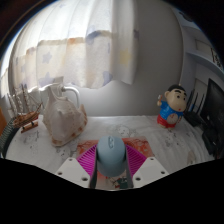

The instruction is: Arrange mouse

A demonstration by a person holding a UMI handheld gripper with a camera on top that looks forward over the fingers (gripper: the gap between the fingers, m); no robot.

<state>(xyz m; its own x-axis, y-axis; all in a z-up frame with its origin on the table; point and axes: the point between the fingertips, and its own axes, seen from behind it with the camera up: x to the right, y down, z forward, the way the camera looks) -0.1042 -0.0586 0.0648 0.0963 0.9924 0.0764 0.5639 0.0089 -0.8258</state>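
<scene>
Gripper (111,178) obs. low over a white tabletop (140,135), fingers pointing fwd toward a curtained window. Mouse (110,153), light blue-grey, sits between the two pink pads (88,158), its nose pointing away from the camera. Pads appear to press on both flanks w/ no visible gap either side, so gripper is judged pinched onto the mouse; contact on the far side is less clear than on the near one. Cannot tell whether the mouse rests on the tabletop or is lifted just off it, as its underside is hidden by the fingers. Beyond the fingers, to one side: a pale cloth bag (61,113) w/ handle, and a small rack (24,118) of dark items next to it. To the other side: a cartoon figurine (172,105) in red top, standing upright, well apart from the mouse. Some small clear items lie on the tabletop just ahead of the mouse; too indistinct to ID. Status, as a judgement: pick-up stage looks done, mouse secured. Placement not yet done; no obvious target spot (mat, dock) visible, so final position and orientation remain outstanding. Est. task roughly at midpoint, release still to come.
</scene>
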